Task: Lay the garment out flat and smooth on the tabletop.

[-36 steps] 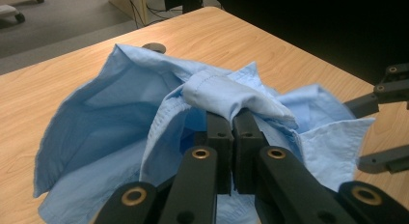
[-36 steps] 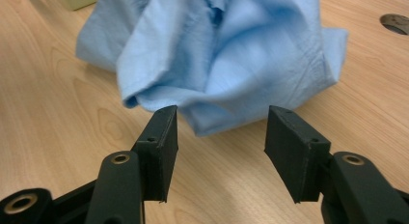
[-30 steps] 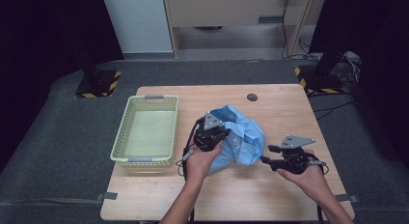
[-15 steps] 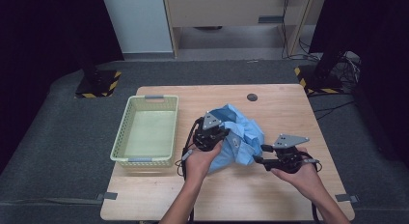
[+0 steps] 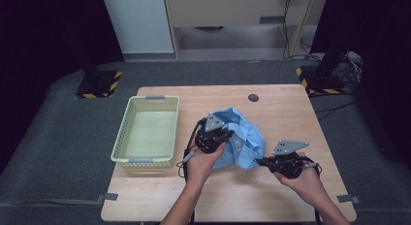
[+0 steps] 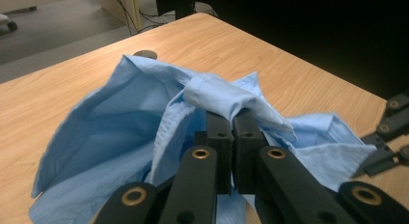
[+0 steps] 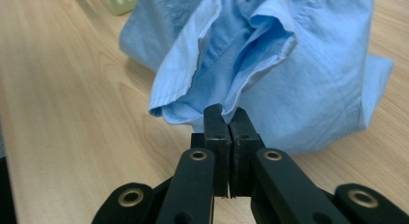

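Right gripper (image 5: 260,161) now up against the near edge of the blue shirt (image 5: 242,142), jaws just closed, clamped on a fold of cloth (stood apart from it a second ago). Left gripper (image 5: 224,134) unchanged, pinched on a bunched fold. Shirt crumpled mid-table, right of the basket (image 5: 127,137). Both hands low, forearms in from the near edge.

Wooden table (image 5: 291,113), blue shirt (image 5: 245,142), pale basket (image 5: 127,154), dark disc (image 5: 253,97)
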